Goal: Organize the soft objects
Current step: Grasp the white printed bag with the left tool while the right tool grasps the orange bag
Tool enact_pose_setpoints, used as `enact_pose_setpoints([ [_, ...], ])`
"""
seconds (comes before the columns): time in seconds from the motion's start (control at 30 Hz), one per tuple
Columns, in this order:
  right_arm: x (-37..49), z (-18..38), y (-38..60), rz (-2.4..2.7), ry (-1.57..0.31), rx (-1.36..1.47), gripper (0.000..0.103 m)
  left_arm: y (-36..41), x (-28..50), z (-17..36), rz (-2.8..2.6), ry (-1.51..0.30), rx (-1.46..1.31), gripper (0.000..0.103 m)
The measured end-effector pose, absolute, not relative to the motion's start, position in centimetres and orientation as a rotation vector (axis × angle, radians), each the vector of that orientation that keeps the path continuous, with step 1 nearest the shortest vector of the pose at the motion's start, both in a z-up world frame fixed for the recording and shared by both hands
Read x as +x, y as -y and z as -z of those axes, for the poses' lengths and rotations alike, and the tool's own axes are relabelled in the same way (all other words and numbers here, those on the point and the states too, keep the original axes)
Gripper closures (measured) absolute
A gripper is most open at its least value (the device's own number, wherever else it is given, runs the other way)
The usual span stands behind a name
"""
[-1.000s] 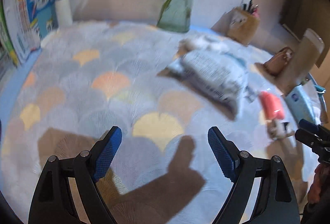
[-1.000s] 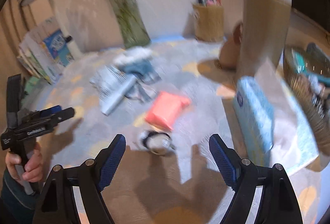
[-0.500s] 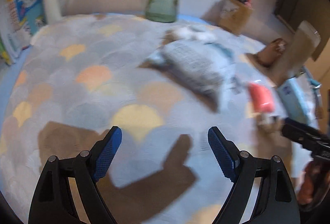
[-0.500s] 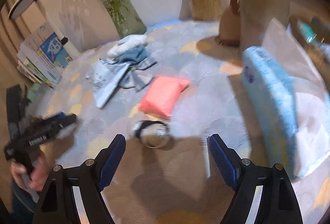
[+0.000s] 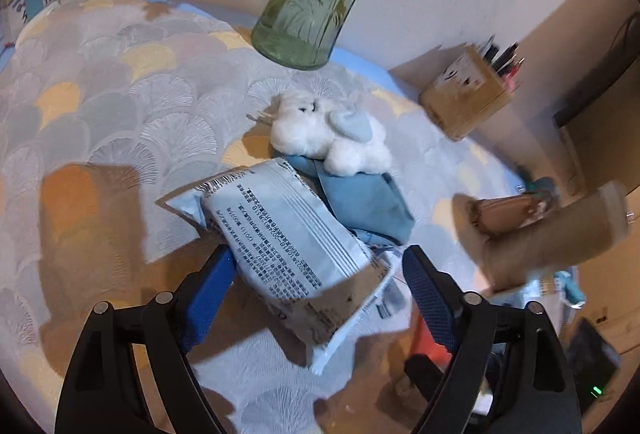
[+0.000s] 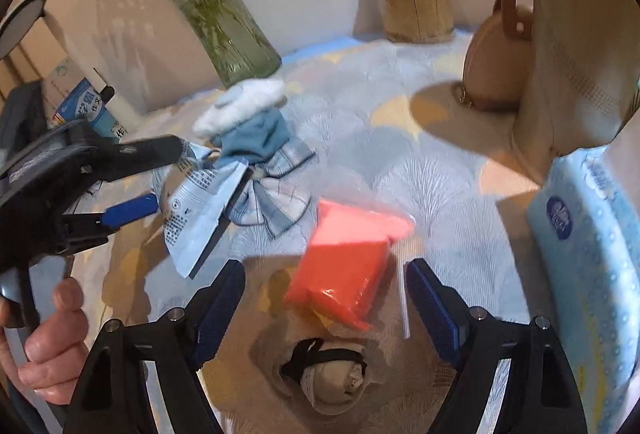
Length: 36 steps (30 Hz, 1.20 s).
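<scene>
Left gripper (image 5: 316,274) spread wide, right gripper (image 6: 325,288) likewise (fingers (image 6: 430,304) parted)

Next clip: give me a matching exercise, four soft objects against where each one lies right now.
Things:
1. plush toy
2. printed packet
3. red pack
4. tissue pack

Places:
A. between the open right tool's fingers
B. by the vase, on top of the blue cloth
C. at the right edge of the right view
D. between the open left tool's fingers

Pairs: 1-B, 2-D, 3-A, 4-C

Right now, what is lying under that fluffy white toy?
The white plush toy rests on folded blue cloth, which overlaps a checked fabric. Whatever lies deeper under the cloth is covered.
</scene>
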State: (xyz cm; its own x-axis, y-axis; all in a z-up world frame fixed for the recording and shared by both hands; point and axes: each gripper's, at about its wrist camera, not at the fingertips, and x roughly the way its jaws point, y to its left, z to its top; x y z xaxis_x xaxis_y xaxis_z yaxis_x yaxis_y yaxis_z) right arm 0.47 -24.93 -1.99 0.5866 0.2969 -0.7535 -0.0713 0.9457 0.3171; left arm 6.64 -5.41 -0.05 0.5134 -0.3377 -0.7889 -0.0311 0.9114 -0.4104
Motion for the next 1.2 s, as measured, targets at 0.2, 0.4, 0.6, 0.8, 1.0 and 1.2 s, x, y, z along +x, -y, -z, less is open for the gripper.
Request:
enact_pose_setpoints([
  [0.2,0.6,2.1,23.4,-0.152,-0.917,0.139,0.045,6.1,6.8,0.6,0.19,-0.988,-0.324,0.036],
  [0.4,1.0,2.1,25.3,-0.172,-0.882,0.222,0.063,4.0,4.8,-1.2,0.255,-0.939,-0.238,0.056],
  [0.6,-0.6,0.1,27.8,-0.252,-0.746,0.379,0.063,1.3,0.8,-2.8,0.37,-0.878,-0.126,0.059],
  [0.8,-4.2,-2.9,26.2,-0.352,-0.719,0.326,0.063,-0.6,-3.2,-2.1,0.474,-0.896,-0.025,0.058],
  [1.0,-6.3,-1.1,21.2,-0.461,-0.858,0.173,0.063,-1.7,-4.4,-1.1,0.451,-0.899,-0.05,0.038],
  [1.2,-6.2,2.3,18.2,-0.435,-0.949,0.04,0.063,-1.0,-3.6,-0.1,0.419,-0.894,-0.09,0.038],
])
